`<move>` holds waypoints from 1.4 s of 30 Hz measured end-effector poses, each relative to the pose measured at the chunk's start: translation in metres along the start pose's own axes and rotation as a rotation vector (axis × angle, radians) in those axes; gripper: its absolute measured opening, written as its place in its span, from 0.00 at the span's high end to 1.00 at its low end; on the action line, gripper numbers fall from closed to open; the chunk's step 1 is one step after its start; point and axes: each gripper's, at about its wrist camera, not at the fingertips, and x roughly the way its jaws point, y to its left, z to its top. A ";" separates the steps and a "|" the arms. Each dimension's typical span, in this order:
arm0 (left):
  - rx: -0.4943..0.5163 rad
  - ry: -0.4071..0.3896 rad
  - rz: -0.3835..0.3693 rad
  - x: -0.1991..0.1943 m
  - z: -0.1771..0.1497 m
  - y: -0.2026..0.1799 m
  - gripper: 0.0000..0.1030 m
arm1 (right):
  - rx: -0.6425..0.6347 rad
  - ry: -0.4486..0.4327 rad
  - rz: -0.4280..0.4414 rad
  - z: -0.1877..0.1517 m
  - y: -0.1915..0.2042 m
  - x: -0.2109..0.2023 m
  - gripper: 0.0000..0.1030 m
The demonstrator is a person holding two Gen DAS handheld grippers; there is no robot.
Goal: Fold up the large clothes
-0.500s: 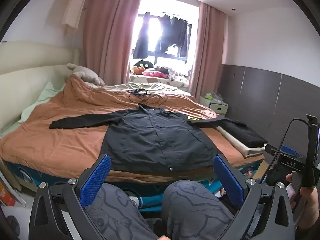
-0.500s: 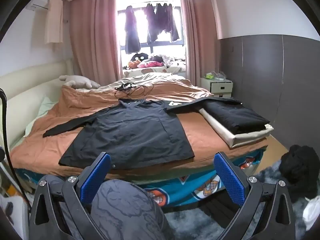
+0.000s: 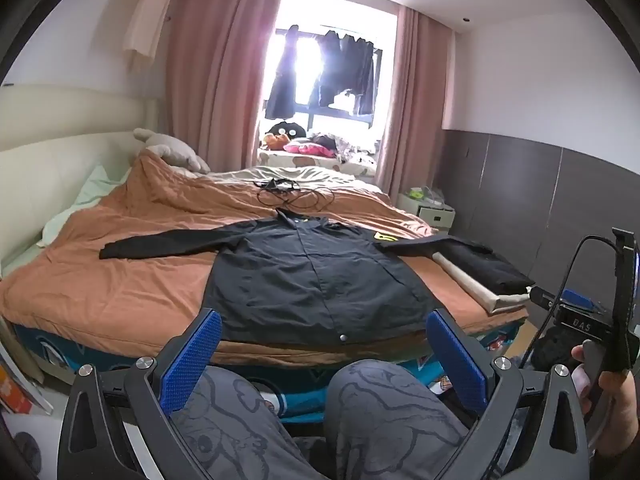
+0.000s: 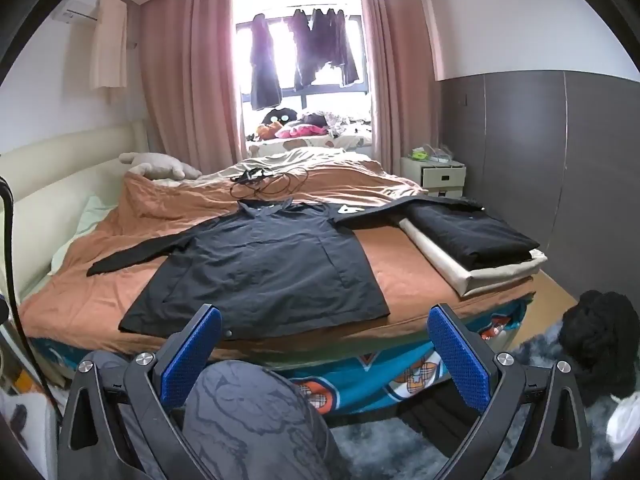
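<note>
**Two grippers spread wide before an unfolded jacket**

Two sleeves reach out from the dark jacket (image 3: 308, 276), which lies flat and front-up on the orange-brown bedcover (image 3: 120, 288), its hem at the near edge of the bed. At the far left, the cream headboard (image 3: 60, 160) runs along the wall, with a grey plush toy (image 3: 172, 150) at the pillow end. The jacket's left sleeve stretches out across the cover; a tangle of black cable (image 3: 288, 194) sits just beyond the collar. In the foreground the left gripper (image 3: 320, 360) has its blue pads far apart with nothing between them but the person's knees in grey patterned trousers (image 3: 380, 412) below. The right gripper (image 4: 320, 356) is likewise splayed and holds nothing, well short of the hem. Further right, the other sleeve runs toward a folded black garment (image 4: 468, 232) resting on a cream cushion (image 4: 480, 272) at the bed's right edge. A white nightstand (image 4: 436, 176) stands beyond it, and a dark bundle (image 4: 596, 328) lies on the floor.
</note>
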 end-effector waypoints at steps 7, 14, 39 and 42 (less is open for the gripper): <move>0.017 -0.006 0.000 -0.006 0.000 -0.001 0.01 | 0.004 0.000 -0.001 -0.001 -0.002 -0.001 0.00; 0.016 -0.010 -0.004 -0.008 0.000 -0.004 0.01 | 0.008 -0.006 0.001 -0.002 -0.006 -0.005 0.00; 0.024 -0.025 -0.005 -0.014 -0.003 -0.008 0.01 | 0.027 -0.018 -0.025 -0.002 -0.011 -0.012 0.00; 0.029 -0.029 -0.003 -0.016 -0.003 -0.011 0.01 | 0.032 -0.019 -0.026 -0.001 -0.012 -0.013 0.00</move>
